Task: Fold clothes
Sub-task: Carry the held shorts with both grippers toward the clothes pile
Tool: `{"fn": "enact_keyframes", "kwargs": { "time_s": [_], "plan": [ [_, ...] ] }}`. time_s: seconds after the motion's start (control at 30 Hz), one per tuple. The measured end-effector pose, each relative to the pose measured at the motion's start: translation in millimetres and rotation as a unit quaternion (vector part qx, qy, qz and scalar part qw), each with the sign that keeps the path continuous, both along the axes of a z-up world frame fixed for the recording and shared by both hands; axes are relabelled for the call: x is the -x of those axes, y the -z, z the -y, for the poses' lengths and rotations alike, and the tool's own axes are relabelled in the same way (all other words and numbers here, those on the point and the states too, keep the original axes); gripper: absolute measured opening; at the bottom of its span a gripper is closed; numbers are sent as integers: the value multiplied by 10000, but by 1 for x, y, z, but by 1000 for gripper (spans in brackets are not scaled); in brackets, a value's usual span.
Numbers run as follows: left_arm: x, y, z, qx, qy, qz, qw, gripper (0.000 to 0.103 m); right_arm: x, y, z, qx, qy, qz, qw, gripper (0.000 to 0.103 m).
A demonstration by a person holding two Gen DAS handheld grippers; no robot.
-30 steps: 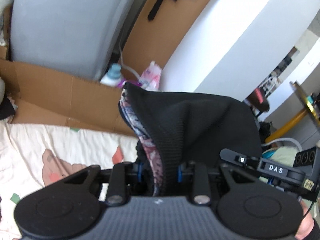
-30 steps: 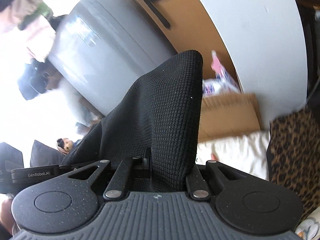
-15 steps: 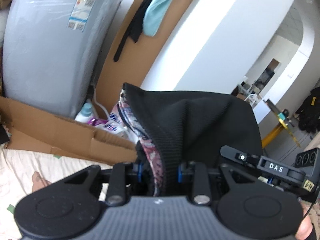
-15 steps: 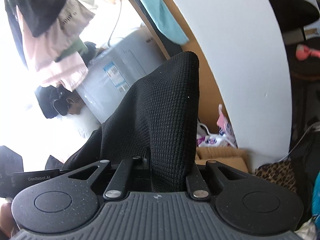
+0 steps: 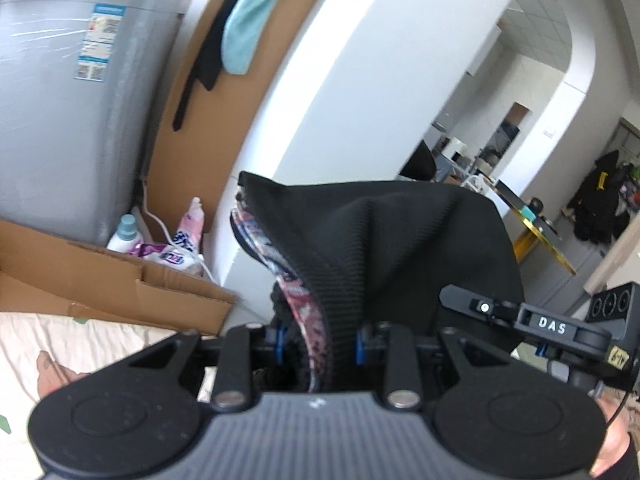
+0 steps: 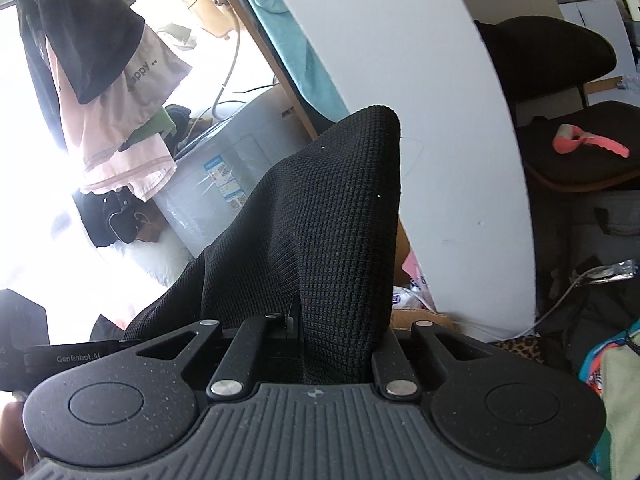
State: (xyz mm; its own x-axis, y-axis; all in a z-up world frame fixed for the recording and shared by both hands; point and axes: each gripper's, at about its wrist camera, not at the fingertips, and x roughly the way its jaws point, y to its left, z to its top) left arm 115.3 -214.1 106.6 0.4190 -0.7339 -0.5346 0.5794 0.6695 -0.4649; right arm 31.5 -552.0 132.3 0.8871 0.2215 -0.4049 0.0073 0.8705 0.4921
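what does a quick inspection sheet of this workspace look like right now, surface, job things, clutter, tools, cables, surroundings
surface: pale printed bedsheet, only a corner in view, bordered by flattened cardboard.
job's things: black knit garment with a floral lining, lifted clear of the sheet and stretched between both tools.
clutter: detergent bottles and pouches by the wall; pink brush on a chair.
grippers: left tool shut on a thick bunch of the garment; right tool shut on its knit edge.
cables: white cord running down past the bottles; another cord on the floor in the right view.
surroundings: grey appliance, white curved wall, teal towel, hanging clothes.
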Motion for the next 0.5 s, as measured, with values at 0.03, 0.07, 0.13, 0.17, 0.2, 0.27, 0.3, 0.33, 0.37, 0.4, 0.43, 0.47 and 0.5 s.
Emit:
{"fn": "enact_keyframes", "kwargs": {
  "time_s": [0.03, 0.07, 0.13, 0.17, 0.2, 0.27, 0.3, 0.33, 0.37, 0.4, 0.43, 0.47, 0.5],
  "plan": [
    [1, 3, 3, 3, 43, -15, 10000, 32, 3, 4, 4, -4, 20, -15, 10000, 10],
    [2, 7, 6, 2, 79, -31, 10000, 31, 6, 8, 7, -7, 41, -31, 10000, 10],
    [7, 14, 12, -4, 137, -54, 9999, 31, 12, 17, 14, 12, 83, -61, 9999, 10],
    [8, 18, 14, 9, 162, -78, 9998, 31, 16, 23, 18, 25, 110, -81, 9999, 10],
    [8, 23, 16, 27, 187, -105, 9998, 31, 18, 29, 21, 31, 138, -103, 9998, 10],
    [8, 33, 20, 78, 232, -171, 9996, 31, 19, 39, 26, 35, 182, -132, 9997, 10],
    [7, 39, 23, 106, 258, -200, 9994, 31, 20, 44, 28, 36, 205, -132, 9997, 10],
    [6, 45, 26, 108, 300, -199, 9993, 31, 21, 50, 31, 36, 229, -131, 9996, 10],
    [5, 51, 29, 104, 344, -190, 9992, 31, 21, 55, 33, 43, 262, -134, 9996, 10],
    [5, 55, 32, 99, 382, -180, 9991, 31, 20, 61, 34, 69, 300, -145, 9994, 10],
    [5, 60, 34, 94, 418, -169, 9989, 31, 20, 67, 36, 107, 336, -161, 9992, 10],
    [3, 66, 37, 94, 449, -178, 9988, 31, 19, 73, 37, 139, 367, -178, 9991, 10],
    [1, 73, 39, 95, 479, -190, 9986, 31, 18, 80, 38, 153, 384, -202, 9989, 10]
  ]
}}
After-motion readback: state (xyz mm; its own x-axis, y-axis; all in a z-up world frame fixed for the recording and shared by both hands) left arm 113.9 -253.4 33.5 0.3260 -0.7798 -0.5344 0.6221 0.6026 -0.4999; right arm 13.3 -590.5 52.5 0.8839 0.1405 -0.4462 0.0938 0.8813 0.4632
